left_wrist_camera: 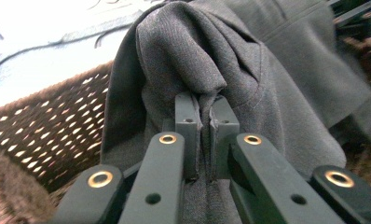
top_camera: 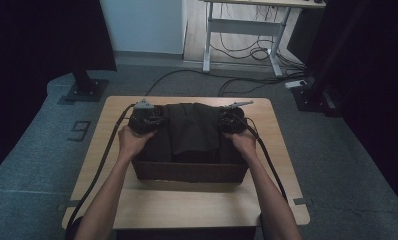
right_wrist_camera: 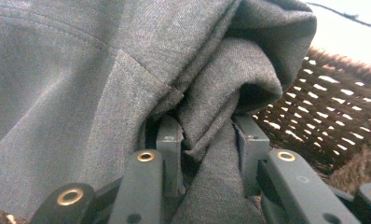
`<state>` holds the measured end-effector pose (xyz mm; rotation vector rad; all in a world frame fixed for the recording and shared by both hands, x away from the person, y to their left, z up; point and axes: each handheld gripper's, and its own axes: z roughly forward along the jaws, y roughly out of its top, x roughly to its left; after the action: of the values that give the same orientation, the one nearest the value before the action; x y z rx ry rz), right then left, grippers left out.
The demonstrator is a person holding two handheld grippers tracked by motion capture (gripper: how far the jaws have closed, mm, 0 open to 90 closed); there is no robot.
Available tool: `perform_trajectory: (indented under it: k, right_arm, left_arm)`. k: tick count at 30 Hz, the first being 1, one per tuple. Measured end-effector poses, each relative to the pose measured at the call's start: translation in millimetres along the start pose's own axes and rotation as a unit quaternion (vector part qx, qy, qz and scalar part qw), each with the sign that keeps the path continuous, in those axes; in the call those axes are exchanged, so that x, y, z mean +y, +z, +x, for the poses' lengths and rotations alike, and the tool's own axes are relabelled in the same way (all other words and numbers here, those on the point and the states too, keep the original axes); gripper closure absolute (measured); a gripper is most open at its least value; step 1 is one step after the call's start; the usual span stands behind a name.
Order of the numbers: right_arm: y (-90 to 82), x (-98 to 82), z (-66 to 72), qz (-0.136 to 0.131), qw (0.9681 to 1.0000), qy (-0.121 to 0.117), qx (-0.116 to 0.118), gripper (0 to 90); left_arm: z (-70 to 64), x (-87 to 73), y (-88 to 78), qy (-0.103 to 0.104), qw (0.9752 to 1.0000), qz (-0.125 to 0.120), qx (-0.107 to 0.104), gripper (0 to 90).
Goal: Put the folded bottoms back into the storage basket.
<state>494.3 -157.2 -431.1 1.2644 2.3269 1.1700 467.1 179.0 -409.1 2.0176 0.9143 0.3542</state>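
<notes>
A lab or recording studio: black curtains (top_camera: 42, 35) hang at nine and three o'clock, loose cables (top_camera: 247, 50) trail over grey carpet (top_camera: 32, 150), and a white-legged adjustable desk (top_camera: 247, 30) stands at twelve behind the pale wooden bench (top_camera: 187, 205).

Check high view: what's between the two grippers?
The grey garment, draped over the wicker basket, spans from left gripper to right gripper.

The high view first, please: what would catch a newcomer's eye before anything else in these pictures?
Most striking is the dark grey garment stretched over the brown wicker basket at the middle of the wooden table. The left hand-held gripper is shut on a fold at its left edge, and the right hand-held gripper clamps a thicker bunch at its right edge, just over the basket's woven wall.
</notes>
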Motion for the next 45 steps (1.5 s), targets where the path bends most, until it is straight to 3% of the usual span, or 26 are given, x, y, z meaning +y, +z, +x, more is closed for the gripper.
perform_trajectory:
  k: [7, 15, 19, 22, 31, 34, 36, 38, 40, 45]
  right_arm:
    - [17.5, 2.5, 5.6, 0.033, 0.9991, -0.005, -0.025, 68.3]
    - [31.6, 4.8, 9.3, 0.052, 0.9981, -0.002, -0.033, 68.2]
    - [38.6, 3.5, 12.3, 0.061, 0.9975, -0.008, -0.034, 68.2]
    - [43.4, 2.5, 15.6, 0.072, 0.9961, -0.020, -0.047, 68.3]
    - [44.7, 0.5, 15.5, 0.096, 0.9924, -0.008, -0.076, 68.3]
    - [45.8, -0.6, 15.7, 0.098, 0.9914, -0.008, -0.086, 67.4]
    - [46.9, -0.9, 15.8, 0.098, 0.9906, -0.010, -0.095, 62.2]
    - [44.9, -0.1, 15.6, 0.096, 0.9897, -0.007, -0.107, 54.9]
    - [39.4, 1.4, 14.3, 0.098, 0.9886, 0.000, -0.114, 43.9]
    - [16.0, 4.8, 11.6, 0.085, 0.9875, -0.011, -0.133, 38.2]
  left_arm:
    - [9.0, -5.3, 13.4, -0.008, 0.9995, 0.025, 0.016, 84.7]
    - [11.5, -7.5, 12.1, -0.012, 0.9987, 0.045, 0.017, 84.7]
    - [10.9, -9.8, 11.2, -0.013, 0.9985, 0.051, 0.014, 84.7]
    - [9.5, -9.5, 12.5, -0.009, 0.9981, 0.060, 0.014, 84.8]
    - [6.5, -5.8, 19.6, 0.004, 0.9957, 0.091, 0.017, 84.7]
    - [8.5, -6.1, 19.3, -0.007, 0.9954, 0.093, 0.019, 83.6]
    - [10.7, -7.2, 18.2, -0.007, 0.9948, 0.096, 0.032, 78.9]
    - [12.0, -9.1, 16.2, 0.003, 0.9933, 0.102, 0.055, 67.7]
    - [14.3, -11.6, 12.4, 0.004, 0.9931, 0.098, 0.064, 59.7]
    - [18.0, -16.0, -2.8, 0.006, 0.9942, 0.074, 0.077, 50.5]
